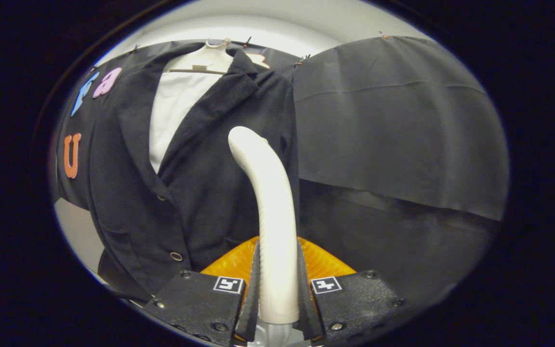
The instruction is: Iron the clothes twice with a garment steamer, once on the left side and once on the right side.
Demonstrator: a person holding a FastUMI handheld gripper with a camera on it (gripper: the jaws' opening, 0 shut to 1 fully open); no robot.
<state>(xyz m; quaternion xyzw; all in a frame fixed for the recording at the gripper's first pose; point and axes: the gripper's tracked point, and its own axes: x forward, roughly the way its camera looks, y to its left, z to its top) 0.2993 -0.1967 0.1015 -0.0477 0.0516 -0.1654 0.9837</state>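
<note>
Gripper (277,294) clamped on white garment steamer (270,212) handle, steamer head curving up against dark jacket (200,193), jacket on hanger (210,60), white shirt (174,113) inside lapels

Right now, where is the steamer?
The white steamer is clamped between the gripper fingers, its head raised against the right front of the dark jacket.

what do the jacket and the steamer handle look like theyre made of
Jacket: dark woven cloth, probably wool or a blend; matte, ribbed lapel, metal-looking snaps. Steamer handle, clamped between the gripper's fingers: off-white smooth plastic, by its soft sheen and moulded curve.
</note>
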